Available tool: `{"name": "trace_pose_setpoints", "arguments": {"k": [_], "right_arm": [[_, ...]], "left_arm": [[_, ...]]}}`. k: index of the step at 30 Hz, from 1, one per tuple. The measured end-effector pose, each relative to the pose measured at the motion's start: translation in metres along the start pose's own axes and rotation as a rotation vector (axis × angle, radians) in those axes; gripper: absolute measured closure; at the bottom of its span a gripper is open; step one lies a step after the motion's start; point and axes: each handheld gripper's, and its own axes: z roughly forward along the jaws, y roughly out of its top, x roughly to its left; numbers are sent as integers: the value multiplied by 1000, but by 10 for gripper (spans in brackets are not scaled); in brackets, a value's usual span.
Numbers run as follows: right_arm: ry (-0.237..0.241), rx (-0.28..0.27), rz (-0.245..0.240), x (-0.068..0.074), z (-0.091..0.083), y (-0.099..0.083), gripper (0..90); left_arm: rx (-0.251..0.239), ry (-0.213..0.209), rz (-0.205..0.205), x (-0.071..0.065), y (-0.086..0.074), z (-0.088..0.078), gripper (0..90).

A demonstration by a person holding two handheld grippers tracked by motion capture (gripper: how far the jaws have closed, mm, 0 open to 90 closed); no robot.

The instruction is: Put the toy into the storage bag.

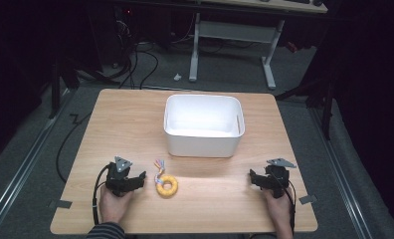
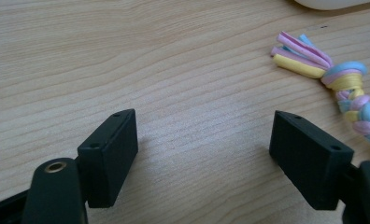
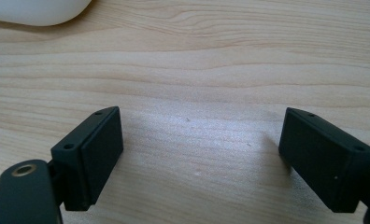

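1 yellow ring toy (image 1: 167,185) with a braided pastel rope tail (image 2: 349,86) lies on the tabletop (image 1: 135,119), just beside the left claw (image 1: 138,178). 1 white bin (image 1: 203,125) stands behind. Both claws, left and right (image 1: 253,178), gape empty.

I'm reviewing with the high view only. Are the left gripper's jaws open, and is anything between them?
Observer: The left gripper is open, with bare wooden table between its jaws.
Operator: What is the tail on the yellow ring?
Observer: On the yellow ring toy it is a braided rope tail of pink, yellow and blue strands, ending in a loose fringe.
Operator: And the right gripper?
Observer: The right gripper is open too, over bare wood, with a corner of the white bin ahead.
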Motion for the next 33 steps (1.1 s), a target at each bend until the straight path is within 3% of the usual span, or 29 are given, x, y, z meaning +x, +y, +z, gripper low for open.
{"name": "trace_pose_setpoints", "arguments": {"k": [5, 18, 33], "right_arm": [[0, 0, -2, 0, 0, 0, 137], [5, -2, -8, 0, 0, 0, 141], [6, -2, -7, 1, -1, 0, 142]], "left_arm": [[-1, 1, 1, 0, 0, 0, 248], [29, -22, -59, 12, 6, -9, 285], [51, -51, -60, 15, 23, -24, 294]]}}
